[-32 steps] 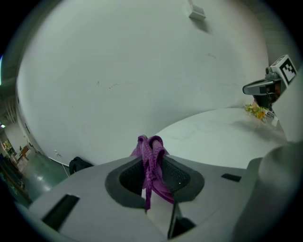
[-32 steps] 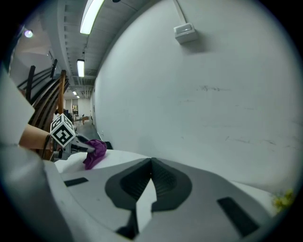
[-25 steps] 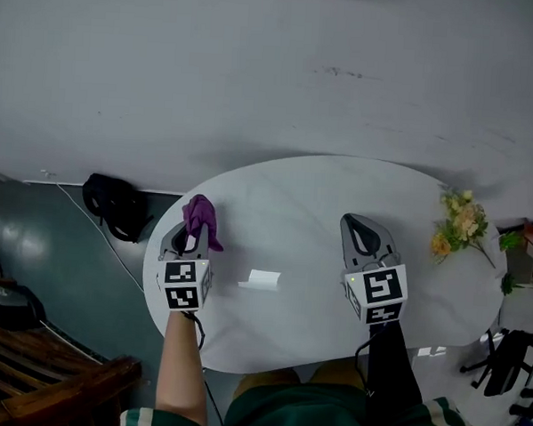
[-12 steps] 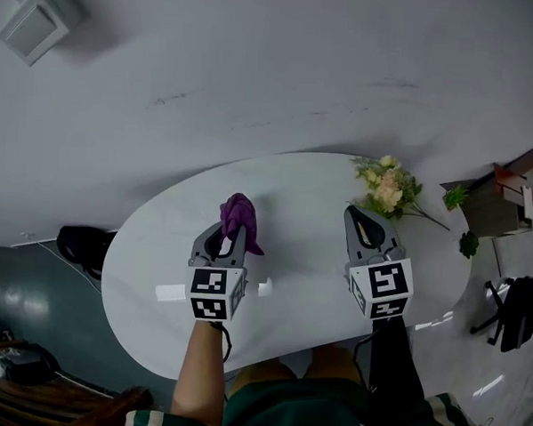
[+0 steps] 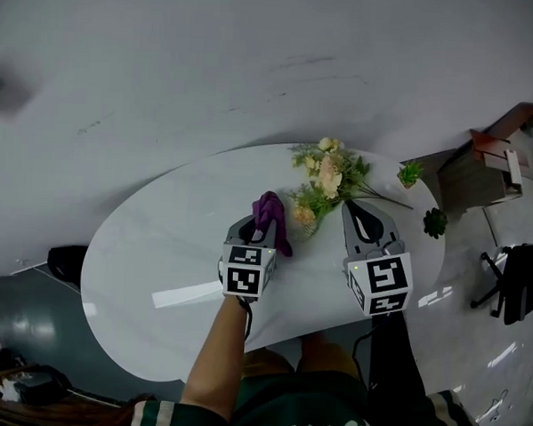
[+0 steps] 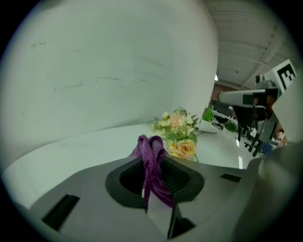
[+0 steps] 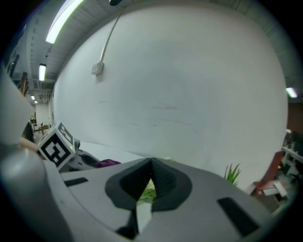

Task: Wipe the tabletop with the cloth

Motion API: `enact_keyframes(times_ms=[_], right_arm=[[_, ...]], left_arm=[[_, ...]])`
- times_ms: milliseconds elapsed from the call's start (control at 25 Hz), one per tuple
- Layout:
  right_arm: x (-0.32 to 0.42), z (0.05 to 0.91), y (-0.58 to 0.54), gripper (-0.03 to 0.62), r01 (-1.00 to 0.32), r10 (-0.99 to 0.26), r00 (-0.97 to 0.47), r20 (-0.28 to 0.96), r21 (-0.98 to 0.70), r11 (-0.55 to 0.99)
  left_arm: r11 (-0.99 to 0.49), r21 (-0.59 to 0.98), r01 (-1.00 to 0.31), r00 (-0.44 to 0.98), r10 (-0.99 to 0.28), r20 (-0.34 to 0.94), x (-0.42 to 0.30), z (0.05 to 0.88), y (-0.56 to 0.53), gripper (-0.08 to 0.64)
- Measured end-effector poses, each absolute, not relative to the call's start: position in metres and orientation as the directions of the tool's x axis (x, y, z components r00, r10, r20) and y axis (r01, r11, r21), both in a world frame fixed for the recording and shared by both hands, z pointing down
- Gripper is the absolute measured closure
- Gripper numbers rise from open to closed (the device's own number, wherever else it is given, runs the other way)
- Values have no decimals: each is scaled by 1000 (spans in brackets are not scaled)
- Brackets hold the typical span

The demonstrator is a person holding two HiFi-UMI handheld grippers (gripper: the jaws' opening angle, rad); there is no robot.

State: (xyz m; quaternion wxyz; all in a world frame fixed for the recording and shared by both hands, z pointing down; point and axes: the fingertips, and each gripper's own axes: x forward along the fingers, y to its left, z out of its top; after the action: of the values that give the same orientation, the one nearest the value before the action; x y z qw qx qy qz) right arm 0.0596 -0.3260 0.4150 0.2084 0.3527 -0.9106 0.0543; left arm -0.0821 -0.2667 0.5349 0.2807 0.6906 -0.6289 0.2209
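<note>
- The left gripper [image 5: 259,223] is clamped on the small purple woven cloth [image 5: 271,219]. The cloth is bunched at the jaw tips, with a tuft poking out beyond them and a tail hanging back into the jaw hollow.
- The cloth sits over the white oval tabletop [image 5: 158,238], right of centre. It is just left of the bouquet of cream and peach flowers [image 5: 326,180]. I can't tell whether it touches the surface.
- The right gripper [image 5: 356,212] has its jaws closed tip to tip with nothing in them. Only green leaves show through the gap behind the tips. It hovers just right of the bouquet, on the near side.
- The cloth looks light, limp and easily crumpled, so it should need little squeeze.
- A thin fold could slide out when dragged across that smooth, glossy top.
- Held as a wad, it offers only a small wiping face. A hold nearer one edge, leaving a loose flap to lie flat, would likely cover more.
- The flowers look light too, so a passing stroke could drag them.
</note>
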Motion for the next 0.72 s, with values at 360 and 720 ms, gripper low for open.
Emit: enact_keyframes(times_ms=[360,720], right_arm=[[72,429,-324,588,-637,-583,-693,424,19,771],[17,437,-292,588,-565,-517,-732,443,28,825]], left_arm=[[-22,24,-999,33,-705,708,-70,567,-262,469],[79,14,-997,-45,-705,708,-126,568,-220,472]])
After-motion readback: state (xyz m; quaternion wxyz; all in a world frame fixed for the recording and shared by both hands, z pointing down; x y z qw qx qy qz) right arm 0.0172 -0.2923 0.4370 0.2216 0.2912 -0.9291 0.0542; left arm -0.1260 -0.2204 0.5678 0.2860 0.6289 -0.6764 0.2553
